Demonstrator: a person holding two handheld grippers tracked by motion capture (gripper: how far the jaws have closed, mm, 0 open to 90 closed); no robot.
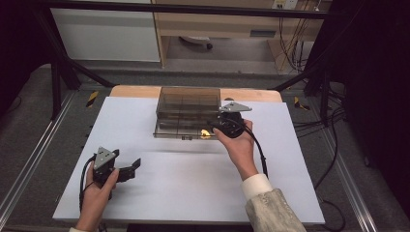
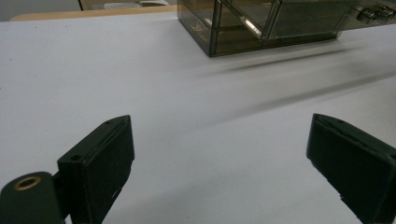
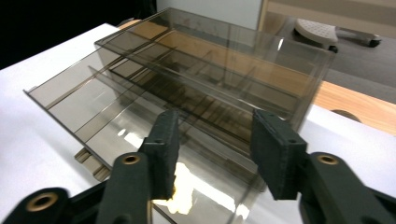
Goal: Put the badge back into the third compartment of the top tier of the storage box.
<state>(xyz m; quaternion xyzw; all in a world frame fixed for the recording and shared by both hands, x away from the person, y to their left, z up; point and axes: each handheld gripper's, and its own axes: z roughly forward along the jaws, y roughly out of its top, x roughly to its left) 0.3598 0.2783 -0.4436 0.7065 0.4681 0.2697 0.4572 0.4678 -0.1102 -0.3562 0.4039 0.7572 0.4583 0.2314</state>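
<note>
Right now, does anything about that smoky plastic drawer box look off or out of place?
Yes. The bottom drawer of the drawer box is pulled out toward the person while the upper ones sit flush. The right tool hovers over the drawer's right end, jaws apart with nothing between them. Nothing looks spilled or broken.

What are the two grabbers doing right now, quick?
Left gripper: open, holding nothing, above the white table.
Right gripper: open, holding nothing, over the smoky plastic drawer box.

A white sheet covers the wooden surface (image 1: 135, 91). Grey carpet floor (image 1: 34, 121) surrounds it, crossed by a black frame (image 1: 58, 72). Behind stand a white cabinet (image 1: 106, 34), wooden shelving (image 1: 217, 24) and hanging cables (image 1: 290, 43).
</note>
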